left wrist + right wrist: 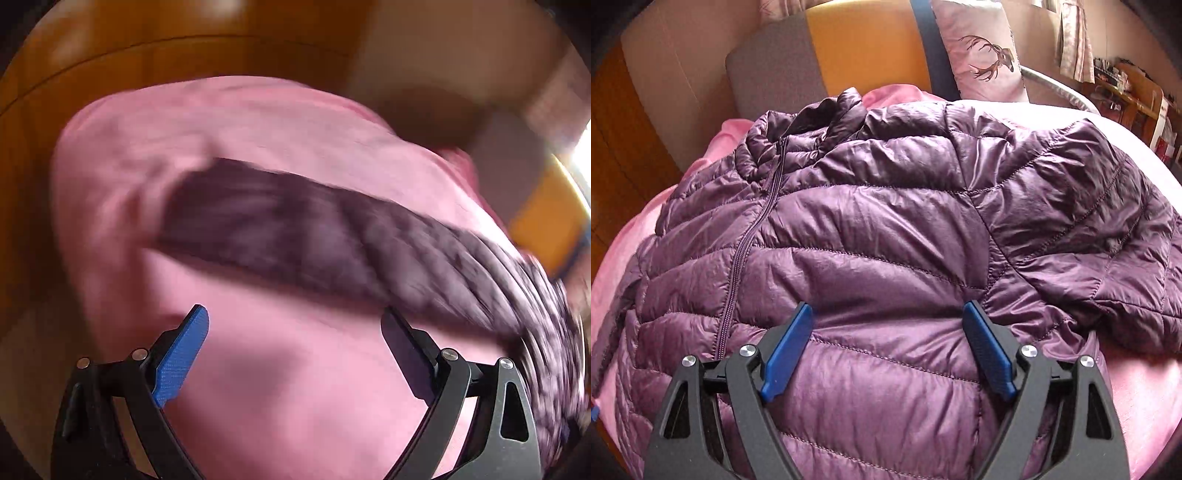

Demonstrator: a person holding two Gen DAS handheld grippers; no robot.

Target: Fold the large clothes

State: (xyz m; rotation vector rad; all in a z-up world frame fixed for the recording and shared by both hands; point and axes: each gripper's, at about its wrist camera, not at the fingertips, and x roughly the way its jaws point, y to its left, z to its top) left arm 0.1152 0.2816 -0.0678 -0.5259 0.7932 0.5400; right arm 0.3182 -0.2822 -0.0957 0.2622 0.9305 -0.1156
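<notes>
A purple quilted puffer jacket (886, 240) lies front up, zipped, on a pink bed sheet (1137, 398). Its right sleeve (1082, 221) is folded across the body. My right gripper (888, 347) is open and empty just above the jacket's lower front. The left wrist view is motion-blurred: one dark sleeve (295, 240) of the jacket stretches across the pink sheet (258, 387). My left gripper (293, 350) is open and empty over the sheet, just short of that sleeve.
A headboard with grey and orange panels (857, 48) stands behind the bed, with a pink deer-print pillow (982, 55) against it. Wooden flooring (110, 55) lies beside the bed on the left. Cluttered wooden shelves (1137, 96) are at the far right.
</notes>
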